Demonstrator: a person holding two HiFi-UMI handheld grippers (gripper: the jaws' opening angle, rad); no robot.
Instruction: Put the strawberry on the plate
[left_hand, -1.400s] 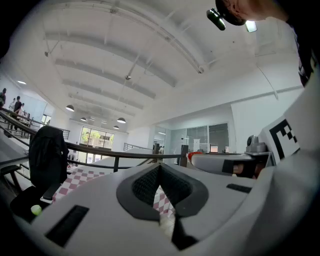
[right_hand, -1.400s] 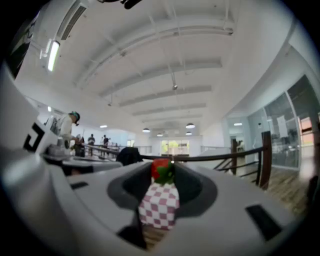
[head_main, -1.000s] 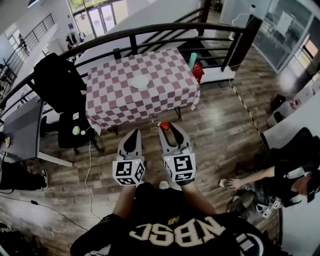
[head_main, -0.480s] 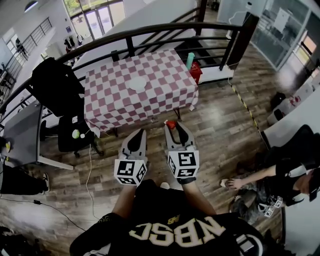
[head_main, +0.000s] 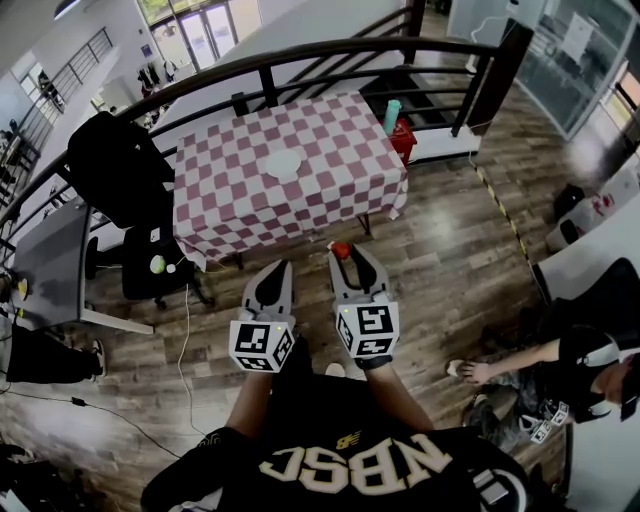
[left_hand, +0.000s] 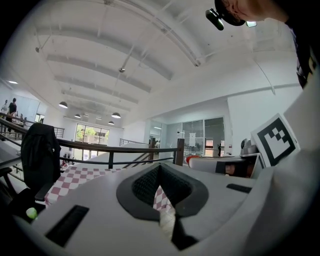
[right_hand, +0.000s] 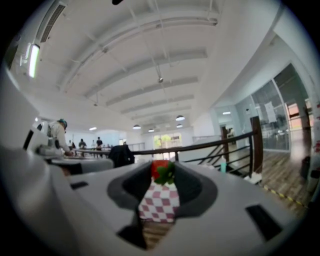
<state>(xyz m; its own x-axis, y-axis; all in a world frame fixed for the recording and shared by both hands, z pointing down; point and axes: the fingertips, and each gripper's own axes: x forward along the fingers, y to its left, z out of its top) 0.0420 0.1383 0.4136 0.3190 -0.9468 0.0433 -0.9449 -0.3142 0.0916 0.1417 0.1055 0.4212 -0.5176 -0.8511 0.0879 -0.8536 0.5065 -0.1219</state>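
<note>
Strawberry (head_main: 341, 249) in right tool (head_main: 346, 256), chair (head_main: 115, 165) beside table (head_main: 330, 195)

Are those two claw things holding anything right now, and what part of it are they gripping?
The right gripper pinches a strawberry by its sides at the jaw tips, leaves facing back. The left gripper is shut on nothing.

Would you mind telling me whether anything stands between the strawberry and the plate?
Nothing visible does. The right gripper holds the strawberry short of the checkered table, whose top is bare up to the white plate.
</note>
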